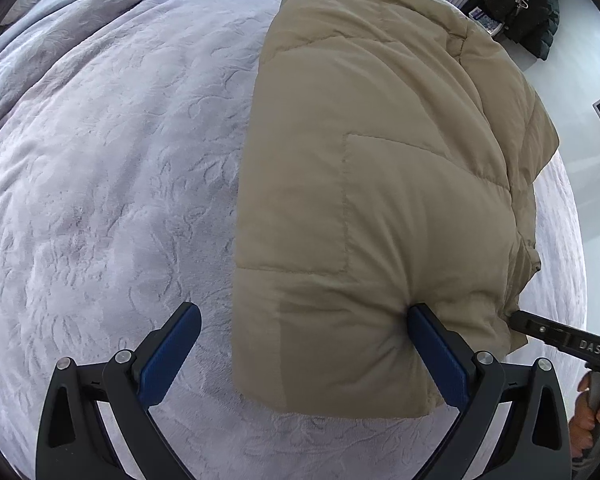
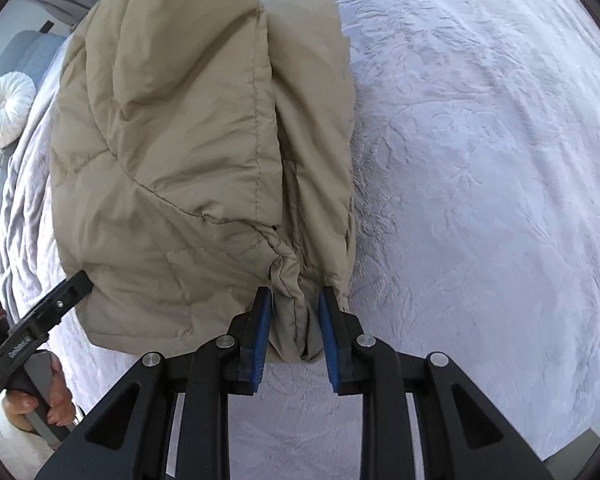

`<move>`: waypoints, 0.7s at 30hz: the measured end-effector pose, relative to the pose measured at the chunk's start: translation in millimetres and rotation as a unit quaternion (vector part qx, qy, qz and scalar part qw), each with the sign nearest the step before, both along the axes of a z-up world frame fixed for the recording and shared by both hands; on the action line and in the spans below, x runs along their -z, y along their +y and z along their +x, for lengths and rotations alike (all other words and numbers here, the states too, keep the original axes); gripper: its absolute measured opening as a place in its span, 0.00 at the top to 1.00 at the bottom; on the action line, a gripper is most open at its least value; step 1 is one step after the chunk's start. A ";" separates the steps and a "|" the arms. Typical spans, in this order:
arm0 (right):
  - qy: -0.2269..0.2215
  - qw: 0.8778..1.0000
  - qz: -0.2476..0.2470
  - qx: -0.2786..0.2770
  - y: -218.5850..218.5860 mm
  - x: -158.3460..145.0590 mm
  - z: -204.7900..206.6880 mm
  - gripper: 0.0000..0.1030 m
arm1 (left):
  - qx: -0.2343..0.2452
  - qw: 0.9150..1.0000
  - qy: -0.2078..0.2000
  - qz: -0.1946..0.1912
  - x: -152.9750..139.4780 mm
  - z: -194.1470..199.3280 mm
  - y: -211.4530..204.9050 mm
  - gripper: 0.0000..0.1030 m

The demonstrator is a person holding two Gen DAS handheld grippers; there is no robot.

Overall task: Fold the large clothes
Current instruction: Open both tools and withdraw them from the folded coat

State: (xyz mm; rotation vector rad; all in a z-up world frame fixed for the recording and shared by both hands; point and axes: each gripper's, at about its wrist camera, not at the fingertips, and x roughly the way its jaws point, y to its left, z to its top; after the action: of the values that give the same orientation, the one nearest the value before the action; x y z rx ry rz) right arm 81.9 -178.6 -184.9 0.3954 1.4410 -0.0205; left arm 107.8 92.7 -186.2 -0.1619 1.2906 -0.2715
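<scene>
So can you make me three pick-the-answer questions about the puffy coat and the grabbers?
1. Where does the puffy coat lie?
A. on the pale bedspread
B. on a chair
C. on the floor

2. What colour is the coat?
A. red
B. beige
C. black

3. What is the right gripper doing?
A. hanging wide open, away from the coat
B. holding a shoe
C. pinching bunched coat fabric

Answers: 1 A, bedspread shows all round the coat. 2 B, it is tan in both views. 3 C, fabric sits squeezed between its blue pads, while the left gripper stands open.
</scene>
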 end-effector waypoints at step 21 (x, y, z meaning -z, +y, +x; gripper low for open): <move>-0.022 1.000 0.004 0.008 7.8 -48.6 -24.5 0.56 | 0.018 1.000 -0.007 0.016 -69.5 -21.8 1.2 0.00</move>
State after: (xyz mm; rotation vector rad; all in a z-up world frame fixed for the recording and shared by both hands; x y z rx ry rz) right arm 57.4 -170.8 -136.3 0.4106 1.3956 -0.0194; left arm 86.1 93.9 -116.7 -0.1097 1.2851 -0.2824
